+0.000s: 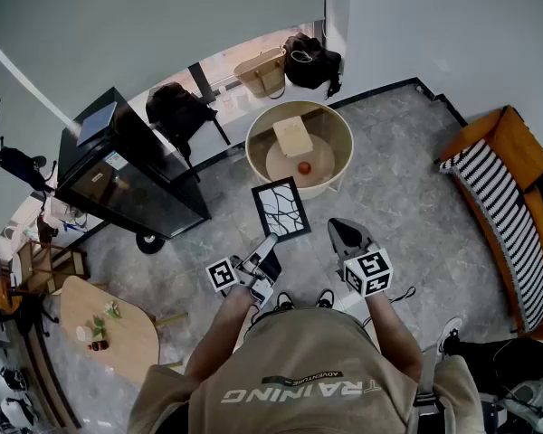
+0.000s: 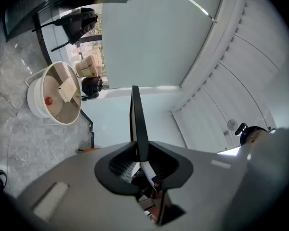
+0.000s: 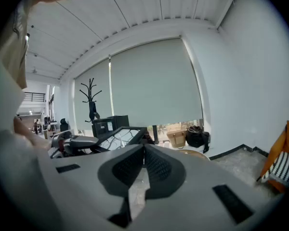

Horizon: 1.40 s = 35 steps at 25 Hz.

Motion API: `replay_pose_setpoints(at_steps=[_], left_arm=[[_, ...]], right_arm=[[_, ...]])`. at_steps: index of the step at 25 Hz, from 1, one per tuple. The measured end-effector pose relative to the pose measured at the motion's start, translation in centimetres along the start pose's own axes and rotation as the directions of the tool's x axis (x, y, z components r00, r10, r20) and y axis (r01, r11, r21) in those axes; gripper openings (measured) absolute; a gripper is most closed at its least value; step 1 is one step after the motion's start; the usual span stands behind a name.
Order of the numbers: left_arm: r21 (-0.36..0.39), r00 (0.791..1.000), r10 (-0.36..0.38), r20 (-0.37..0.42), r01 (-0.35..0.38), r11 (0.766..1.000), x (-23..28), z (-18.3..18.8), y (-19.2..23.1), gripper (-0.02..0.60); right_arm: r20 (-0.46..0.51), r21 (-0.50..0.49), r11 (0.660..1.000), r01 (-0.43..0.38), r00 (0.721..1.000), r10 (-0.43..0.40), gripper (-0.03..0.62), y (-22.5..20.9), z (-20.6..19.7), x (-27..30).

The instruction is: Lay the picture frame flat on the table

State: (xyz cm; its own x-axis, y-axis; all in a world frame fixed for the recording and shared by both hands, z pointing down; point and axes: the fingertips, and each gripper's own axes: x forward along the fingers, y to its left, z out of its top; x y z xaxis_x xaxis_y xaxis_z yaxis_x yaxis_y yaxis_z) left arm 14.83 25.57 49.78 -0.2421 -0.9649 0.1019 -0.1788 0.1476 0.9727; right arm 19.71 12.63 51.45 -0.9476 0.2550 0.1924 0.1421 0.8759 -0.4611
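Since the fingers (image 2: 116,166) of the left gripper (image 2: 137,159) are clamped on the near edge of the picture frame (image 2: 136,121), it hangs in the air just ahead of them, short of the round desk (image 1: 251,143) beyond. Looks light and stiff to me. It's got a thin black rim and probably glass up front, so it's fragile-ish and happy to pivot in a one-edge pinch. I'd hold the rim, never the pane. The right gripper (image 3: 144,153) sits just beside it, fingers closed on nothing. A wooden block (image 1: 292,136) and a red ball (image 1: 303,167) hog the desk.
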Motion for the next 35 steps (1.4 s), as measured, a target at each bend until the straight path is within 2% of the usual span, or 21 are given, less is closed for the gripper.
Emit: replay_pose_setpoints(at_steps=[8,12,23,30,35], left_arm=[[-0.012,1.0,0.023,-0.01,-0.023,1.0,-2.2,-0.3,1.0,0.075],[-0.016,1.0,0.024,-0.006,-0.025,1.0,-2.9,0.3,1.2,0.075],[-0.055,1.0,0.015,-0.018,-0.016,0.998,-5.7,3.3,2.8,0.075],[-0.086,0.999,0.009,-0.051,-0.013,0.996,-5.3,4.1,3.9,0.075],[-0.1,0.998,0.025,-0.059,-0.031,0.995,-3.9,5.3,5.3,0.075]], right_arm=[[-0.038,-0.004,1.0,-0.023,0.999,0.023,0.008,1.7,-1.5,0.9],[-0.028,-0.004,0.999,-0.032,0.999,0.032,0.009,2.5,-1.4,1.5],[-0.096,-0.014,0.999,0.029,0.995,-0.031,0.009,4.0,-3.3,3.0],[-0.101,0.009,0.998,0.069,0.993,-0.068,0.009,3.6,-3.4,4.2],[-0.11,0.022,0.998,0.059,0.992,-0.056,0.009,2.5,-3.6,6.0]])
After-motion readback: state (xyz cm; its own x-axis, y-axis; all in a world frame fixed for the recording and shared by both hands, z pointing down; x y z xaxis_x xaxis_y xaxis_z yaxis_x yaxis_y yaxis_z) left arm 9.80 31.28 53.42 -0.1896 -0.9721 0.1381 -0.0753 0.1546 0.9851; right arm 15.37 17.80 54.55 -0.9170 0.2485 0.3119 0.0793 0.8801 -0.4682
